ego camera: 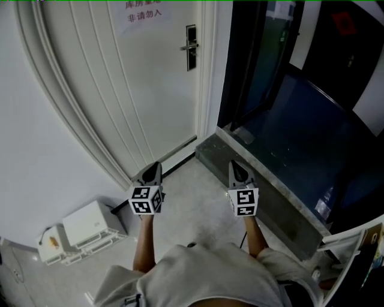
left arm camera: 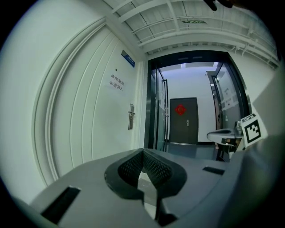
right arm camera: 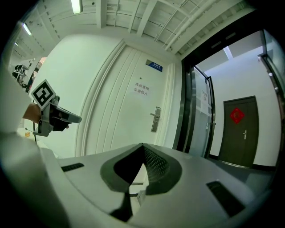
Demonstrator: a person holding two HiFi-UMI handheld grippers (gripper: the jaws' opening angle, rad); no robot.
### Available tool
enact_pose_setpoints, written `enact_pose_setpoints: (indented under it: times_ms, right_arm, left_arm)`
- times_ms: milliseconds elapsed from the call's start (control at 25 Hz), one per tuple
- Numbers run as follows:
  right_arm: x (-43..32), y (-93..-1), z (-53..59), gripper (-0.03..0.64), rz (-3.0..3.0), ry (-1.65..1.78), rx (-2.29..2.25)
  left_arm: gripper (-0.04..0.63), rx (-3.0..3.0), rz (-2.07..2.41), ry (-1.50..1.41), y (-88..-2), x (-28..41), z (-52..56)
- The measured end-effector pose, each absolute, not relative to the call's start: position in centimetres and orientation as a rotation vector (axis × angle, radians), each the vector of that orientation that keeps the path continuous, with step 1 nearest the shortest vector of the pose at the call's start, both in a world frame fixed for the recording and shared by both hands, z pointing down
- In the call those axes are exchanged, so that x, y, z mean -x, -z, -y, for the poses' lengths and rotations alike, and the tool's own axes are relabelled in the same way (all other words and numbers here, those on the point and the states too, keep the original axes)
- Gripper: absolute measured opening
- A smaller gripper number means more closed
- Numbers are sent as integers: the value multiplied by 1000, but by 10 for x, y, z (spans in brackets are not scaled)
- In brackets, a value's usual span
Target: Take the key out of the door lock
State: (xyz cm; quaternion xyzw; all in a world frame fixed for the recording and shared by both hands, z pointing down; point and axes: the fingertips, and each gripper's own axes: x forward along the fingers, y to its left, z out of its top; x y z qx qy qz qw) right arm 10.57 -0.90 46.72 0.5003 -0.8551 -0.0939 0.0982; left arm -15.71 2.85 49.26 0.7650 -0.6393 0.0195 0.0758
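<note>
A white panelled door [ego camera: 138,84] stands ahead, with a dark lock plate and lever handle [ego camera: 190,47] near its right edge. The lock plate [left arm camera: 131,116] shows small in the left gripper view, and the lock plate [right arm camera: 155,119] likewise in the right gripper view. The key is too small to make out. Both grippers are held low, well short of the door, pointing at it. My left gripper [ego camera: 154,168] is shut and empty, tips touching [left arm camera: 143,151]. My right gripper [ego camera: 235,166] is shut and empty too [right arm camera: 142,145].
A dark glass doorway [ego camera: 264,66] opens right of the door, behind a raised stone threshold [ego camera: 264,186]. White boxes [ego camera: 90,228] lie on the floor at lower left. A paper notice [ego camera: 144,12] hangs on the door. A dark door [left arm camera: 184,120] stands down the corridor.
</note>
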Motion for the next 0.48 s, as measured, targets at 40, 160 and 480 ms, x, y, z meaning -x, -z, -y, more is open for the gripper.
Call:
enact_pose_setpoints:
  times_ms: [40, 160, 480]
  right_arm:
    - [-101, -467, 16, 21, 2531, 279, -1484]
    - [-89, -469, 35, 21, 2529, 282, -1488]
    - [-76, -491, 68, 21, 2505, 240, -1474]
  left_arm:
    - [18, -2301, 1918, -55, -491, 161, -20]
    - [18, -2320, 1915, -47, -488, 171, 5]
    - [18, -2307, 1883, -93, -510, 184, 38]
